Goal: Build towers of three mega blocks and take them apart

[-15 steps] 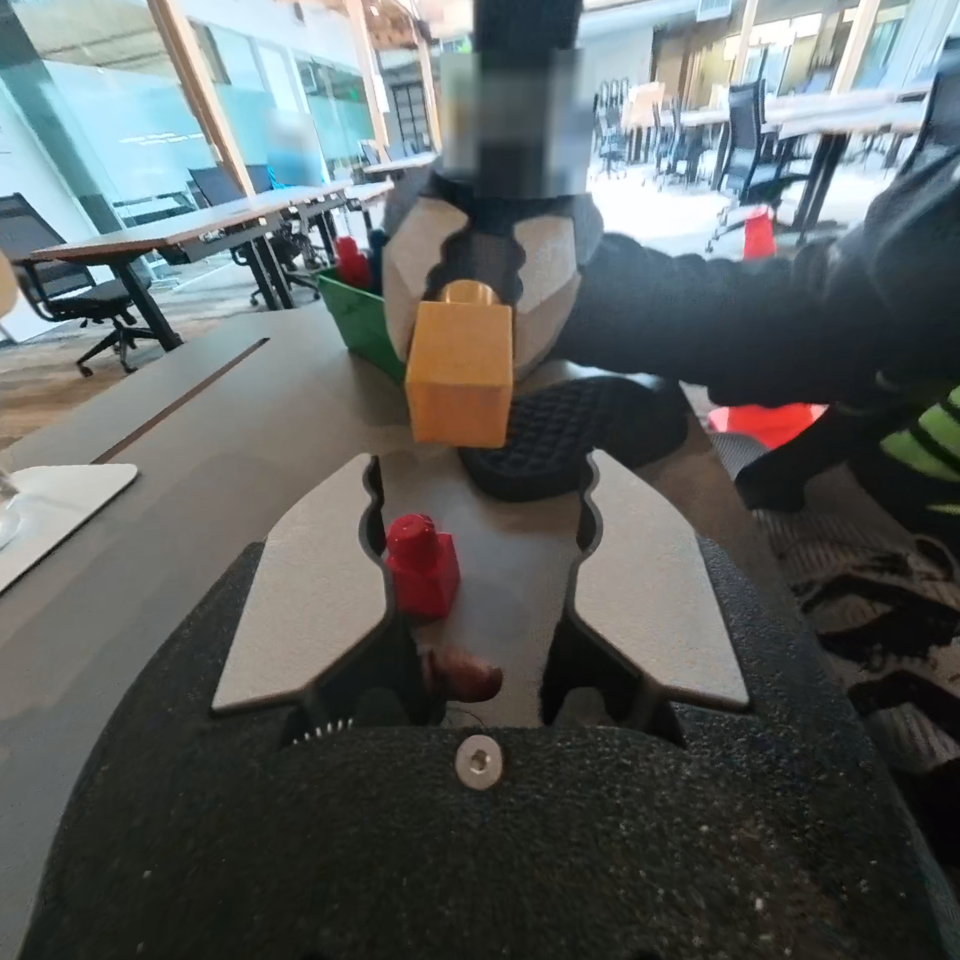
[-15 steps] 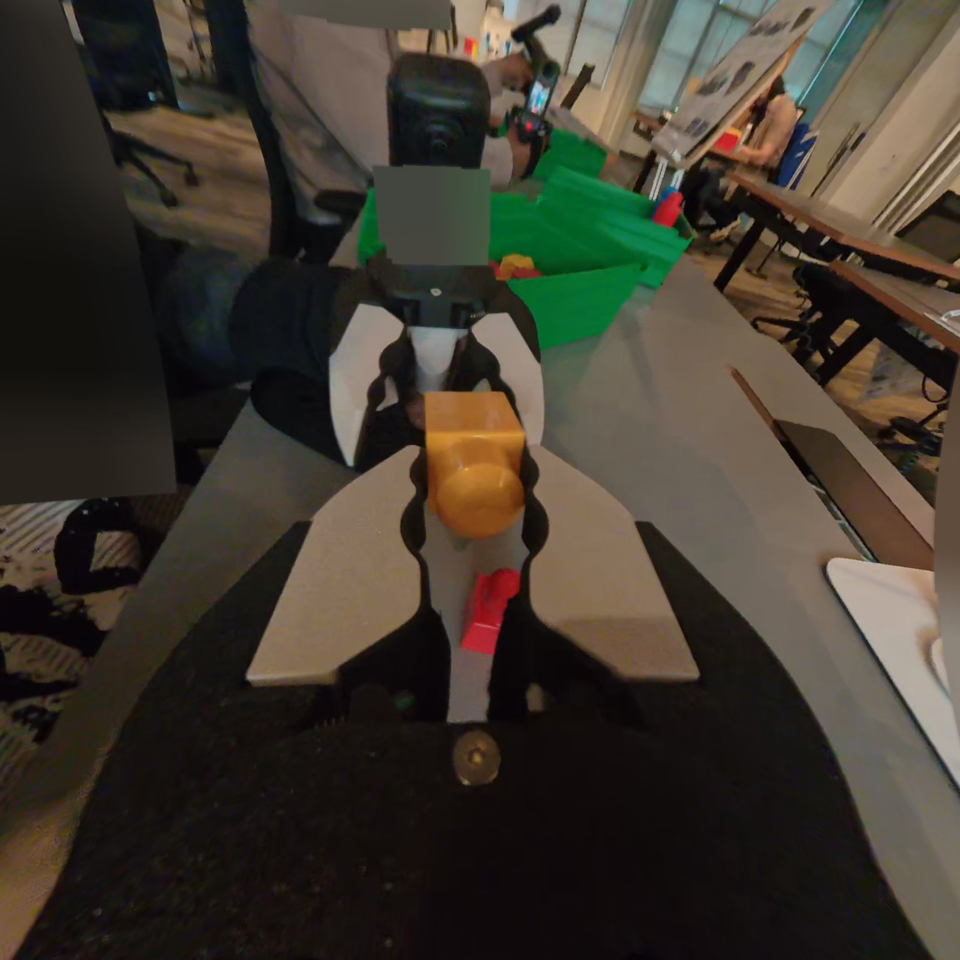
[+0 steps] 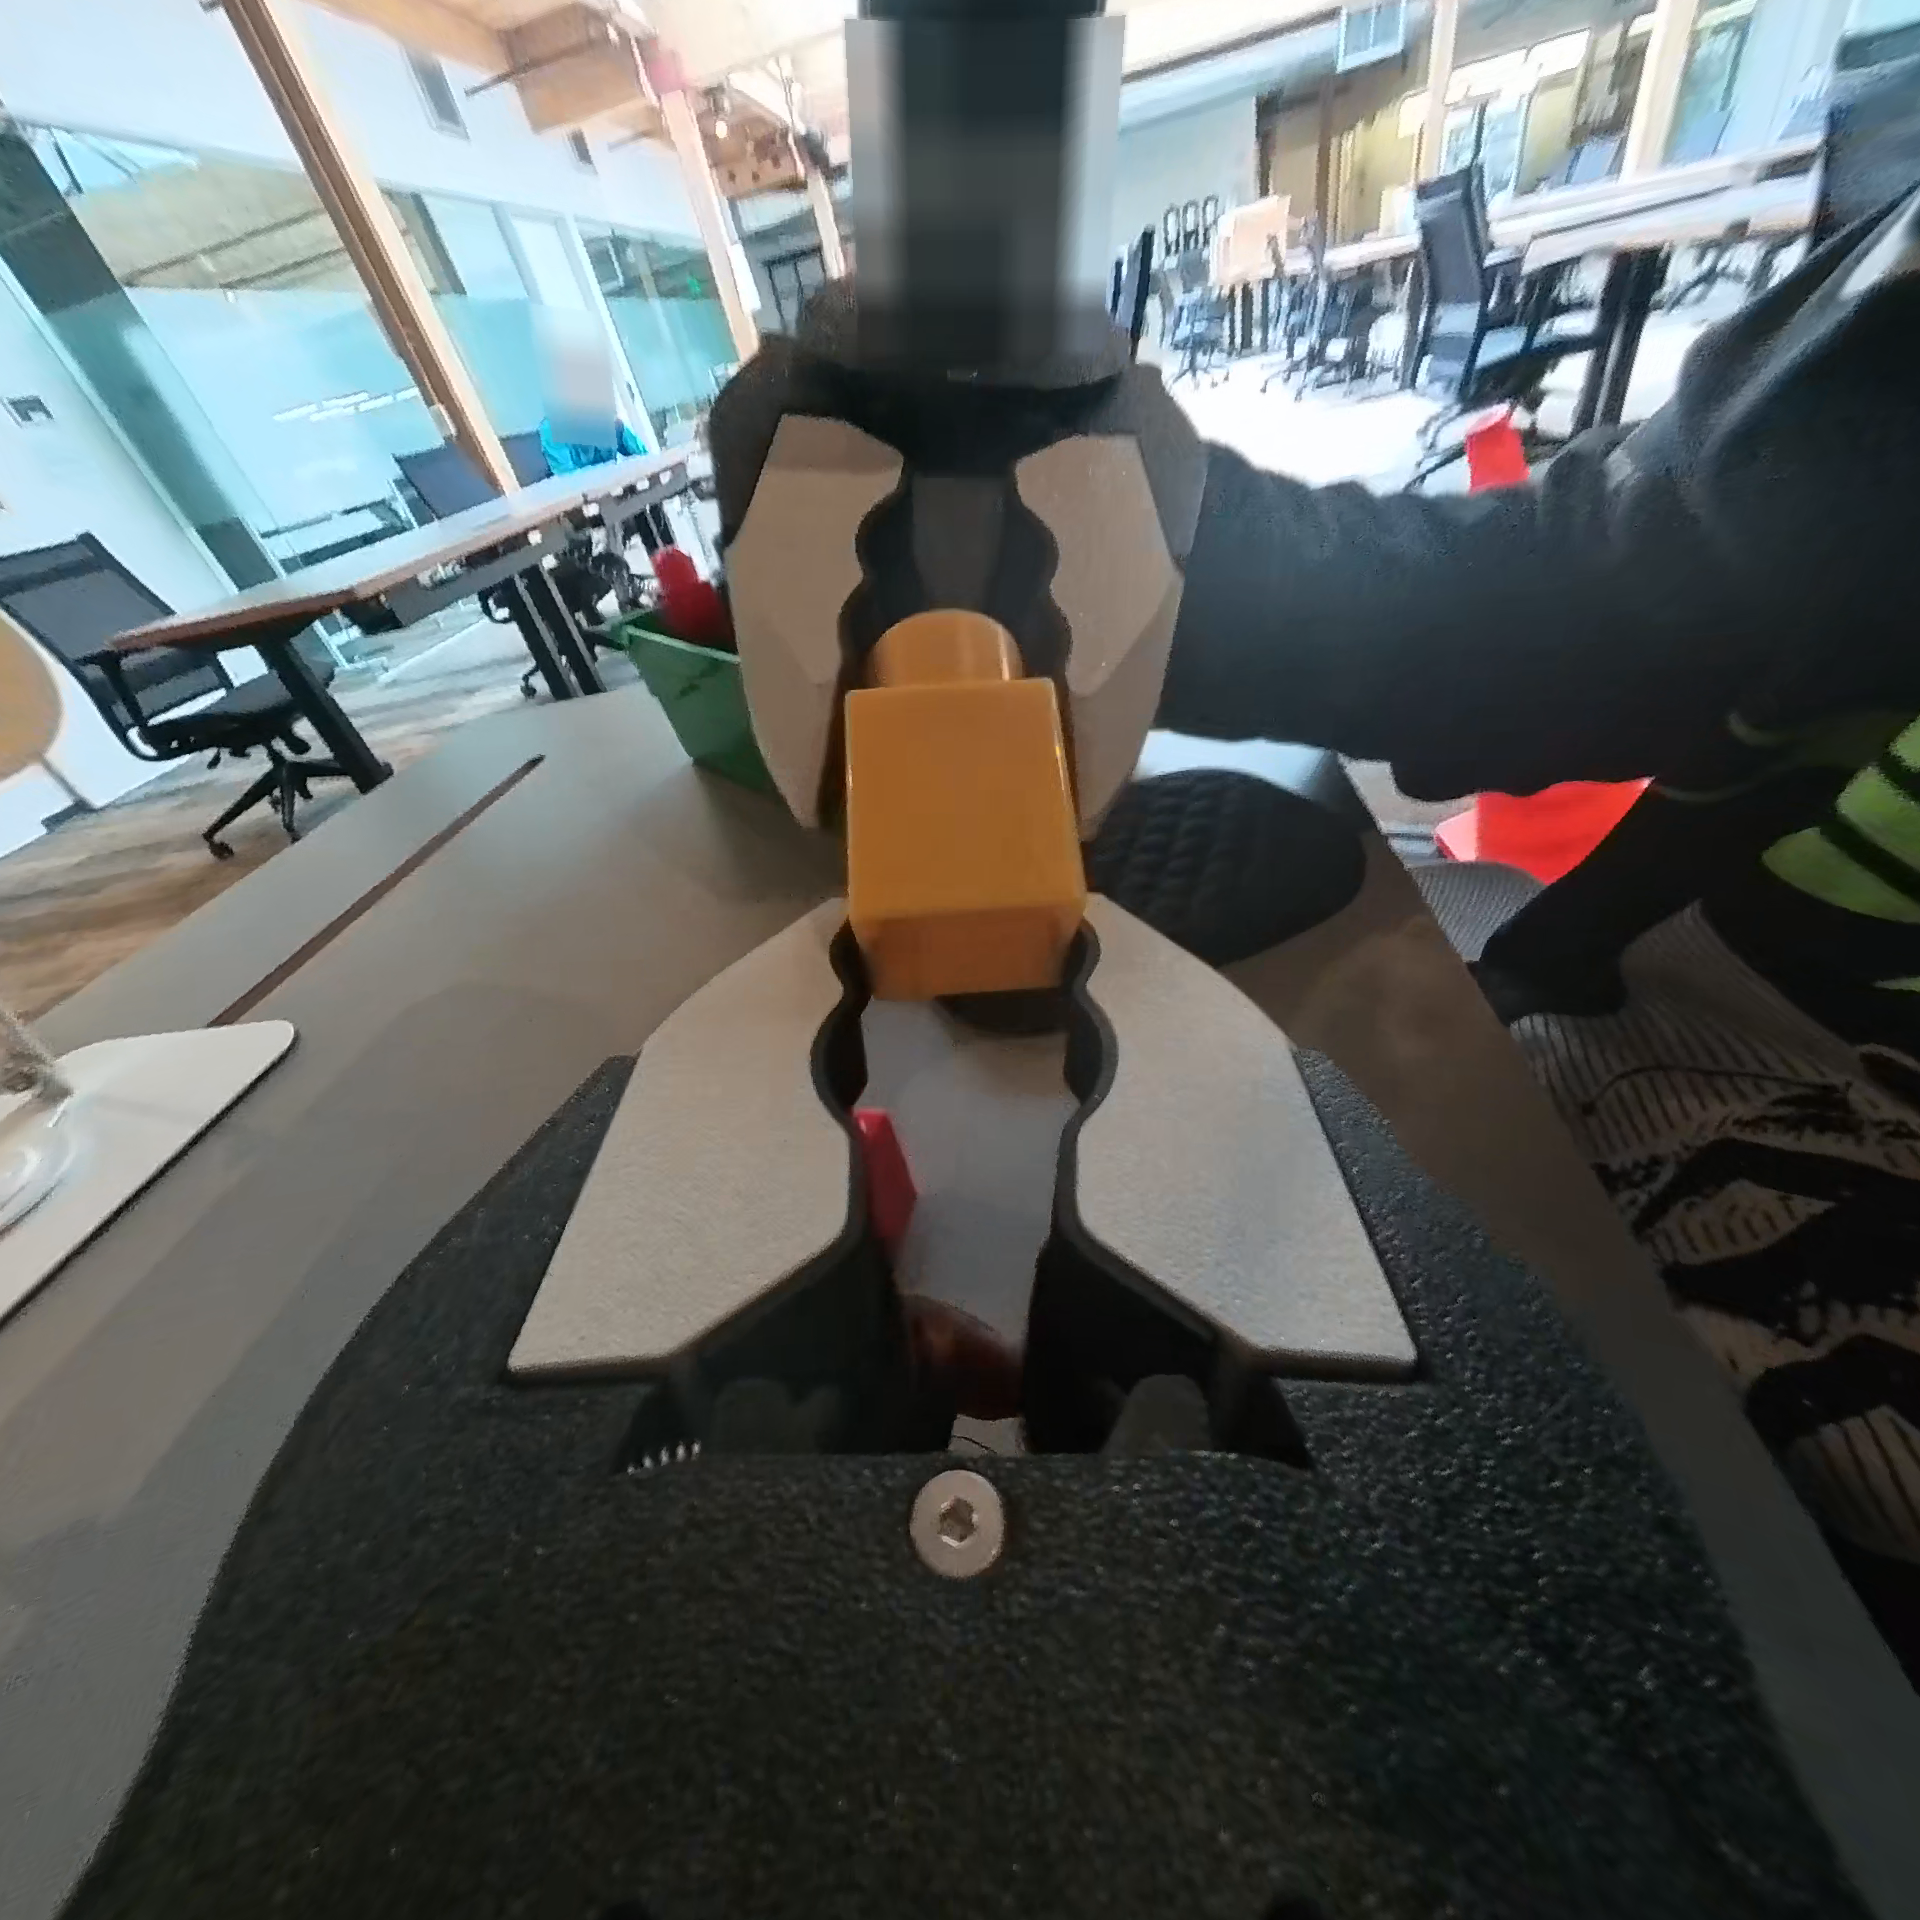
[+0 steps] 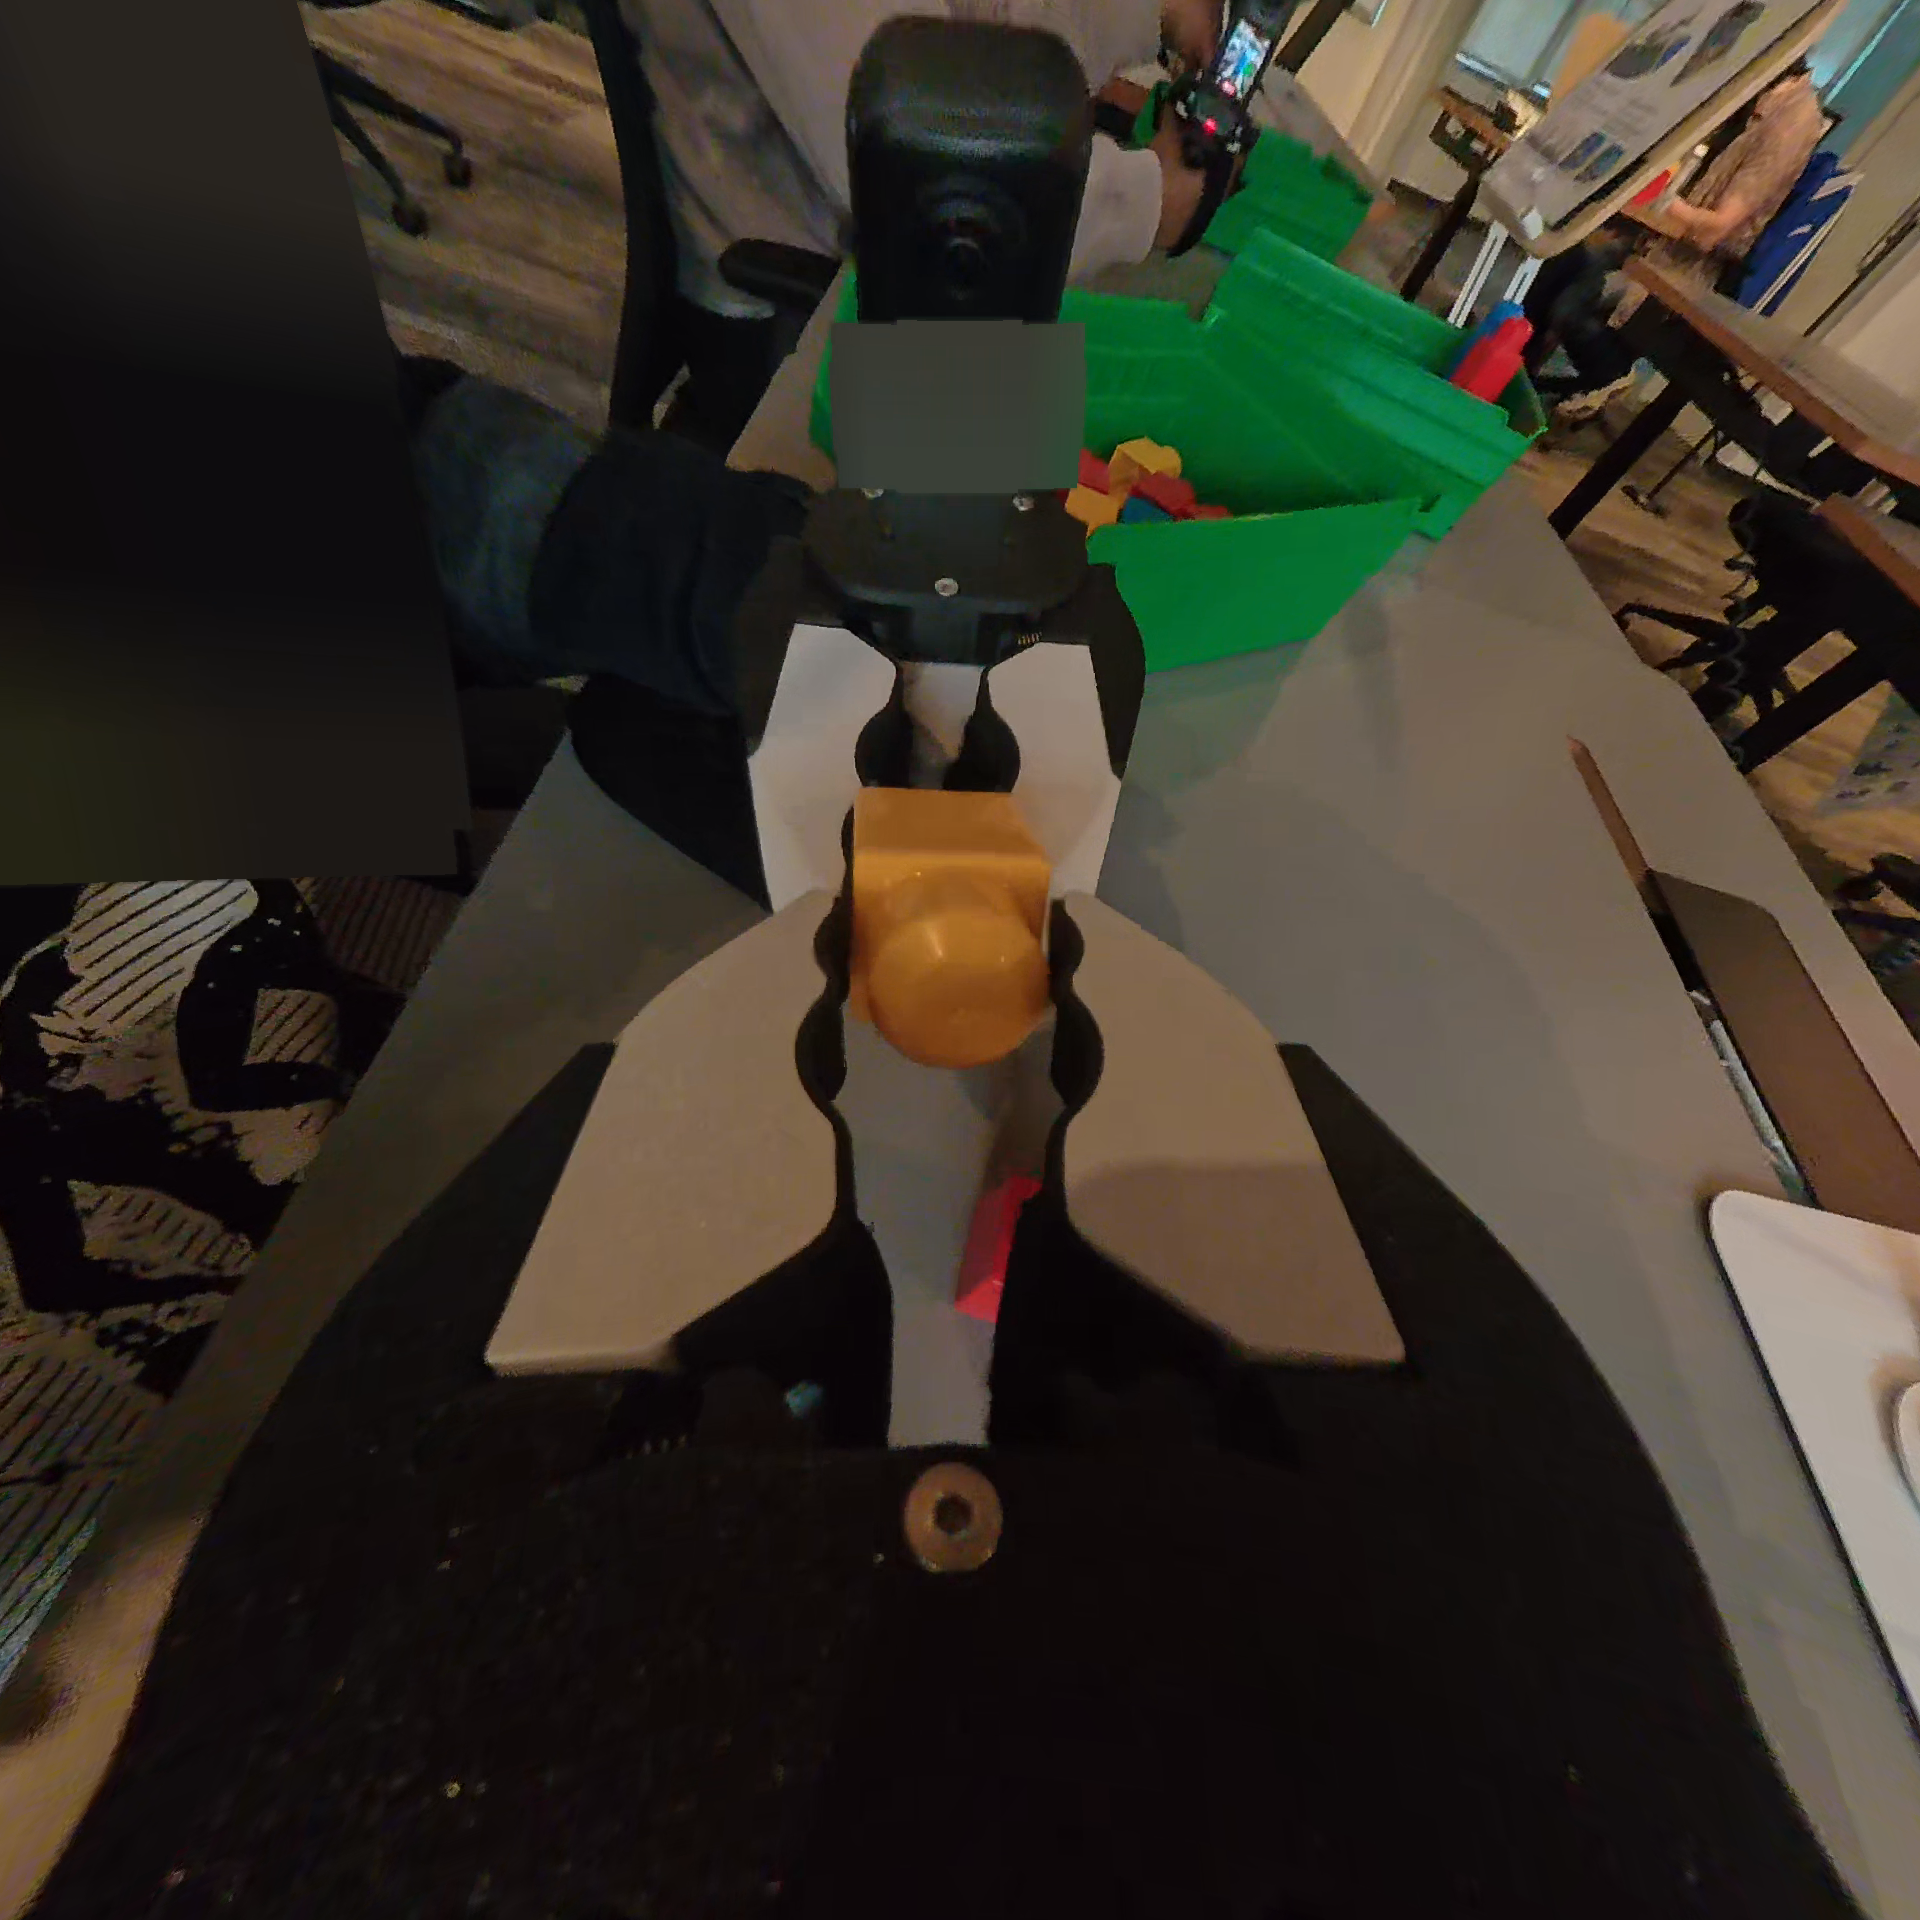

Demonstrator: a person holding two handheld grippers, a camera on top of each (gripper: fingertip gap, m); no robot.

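Note:
A yellow mega block hangs in the air between my two grippers, which face each other. My left gripper has its fingertips closed against the block's base end. My right gripper is shut on the block's stud end. The right gripper also shows in the left wrist view, and the left gripper in the right wrist view. A small red block stands on the grey table below the grippers, partly hidden by the fingers; it also shows in the right wrist view.
A green bin with several coloured blocks stands on the table behind the left gripper; it also shows in the left wrist view. A white pad lies at the table's side. The table edge borders patterned carpet. The tips of both grippers are at nearly the same place.
My left gripper has moved forward and closed from wide open onto the yellow block's base. The red block now sits farther back between the fingers.

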